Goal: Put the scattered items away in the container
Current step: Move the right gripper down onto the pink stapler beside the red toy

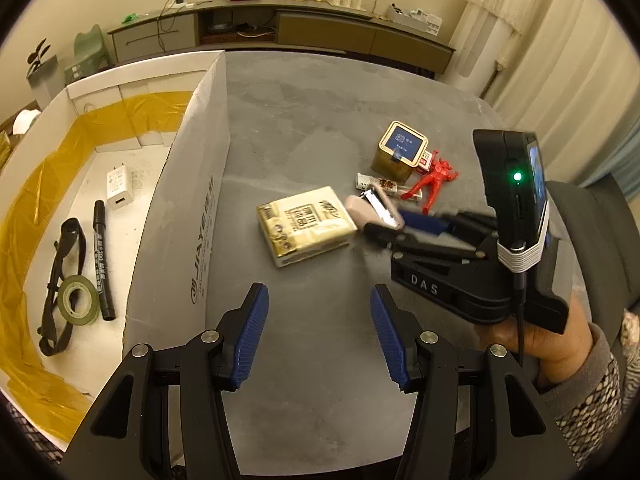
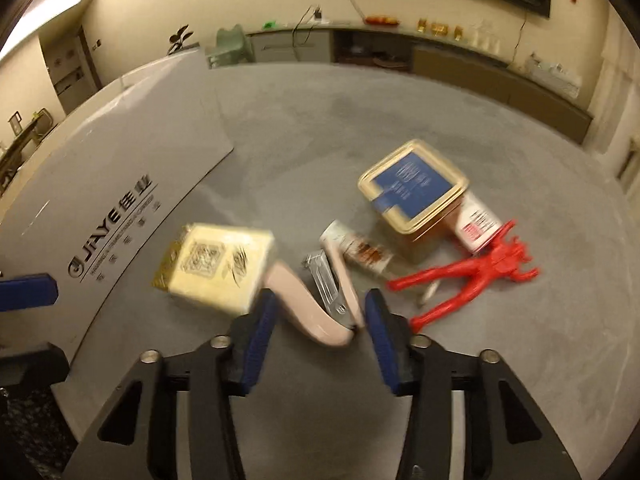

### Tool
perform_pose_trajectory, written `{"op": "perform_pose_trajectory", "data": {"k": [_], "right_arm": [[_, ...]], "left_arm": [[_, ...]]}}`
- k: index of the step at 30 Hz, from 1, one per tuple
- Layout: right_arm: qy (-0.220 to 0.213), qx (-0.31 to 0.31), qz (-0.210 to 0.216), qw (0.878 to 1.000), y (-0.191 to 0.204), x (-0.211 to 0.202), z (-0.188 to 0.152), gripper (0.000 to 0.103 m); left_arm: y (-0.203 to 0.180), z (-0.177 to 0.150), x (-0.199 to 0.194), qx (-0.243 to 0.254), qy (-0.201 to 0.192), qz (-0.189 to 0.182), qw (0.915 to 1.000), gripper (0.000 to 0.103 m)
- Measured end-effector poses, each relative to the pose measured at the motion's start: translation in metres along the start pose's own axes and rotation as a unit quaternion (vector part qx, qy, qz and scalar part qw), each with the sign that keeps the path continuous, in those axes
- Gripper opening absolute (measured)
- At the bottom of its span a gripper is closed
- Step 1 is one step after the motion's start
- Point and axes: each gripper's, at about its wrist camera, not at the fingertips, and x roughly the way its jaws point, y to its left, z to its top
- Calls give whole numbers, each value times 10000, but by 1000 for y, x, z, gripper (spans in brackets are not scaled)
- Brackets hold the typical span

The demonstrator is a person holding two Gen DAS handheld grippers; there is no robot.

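Note:
A white cardboard box [image 1: 188, 184] stands at the left, its flap [image 2: 120, 184] folded onto the grey table. Inside lie a charger [image 1: 119, 186], a black marker [image 1: 102, 264], a tape roll [image 1: 77, 298] and a black strap [image 1: 60, 280]. On the table are a tissue pack [image 1: 306, 226], a pink stapler [image 2: 320, 300], a gold tin [image 1: 400, 152], a red toy figure [image 2: 472, 276] and small packets [image 2: 360, 250]. My left gripper [image 1: 318, 332] is open and empty above the table. My right gripper [image 2: 318, 320] is open, its fingers either side of the stapler's near end.
A small white and red box [image 2: 476, 224] leans by the tin. A low TV cabinet [image 1: 280, 28] runs along the far wall. Curtains [image 1: 560, 60] hang at the right. The table edge curves round at the right.

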Motion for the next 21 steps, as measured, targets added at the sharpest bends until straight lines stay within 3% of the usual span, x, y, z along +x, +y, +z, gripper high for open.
{"op": "perform_pose_trajectory", "data": {"k": [2,4,7,10,15,17,21], "right_arm": [[298,689,714,9946,-8,4,-4,37],[468,1167,1101,9859,-13,4,-8,37],[366,1272,1043,9857,-14,7,-8,38],[226,1322,925,9866,-13,9,-8,50],[-7,1403,726,9874,-13,14,-7,43],[-86,2133,1183,9698,-35,15,-15,43],[-312,3558,1855,9155,-89,12,-39,42]], "left_arm": [[0,0,0,-15,-2,-10,10000,56],[-1,0,1,-16,-10,-8,10000,56],[0,0,3,-36,12,-33,10000,56],[0,-1,3,-36,36,-42,10000,56],[1,-1,0,-49,16,-41,10000,56],[0,0,0,-47,6,-51,10000,56],[-2,0,2,-29,20,-74,10000,56]]}}
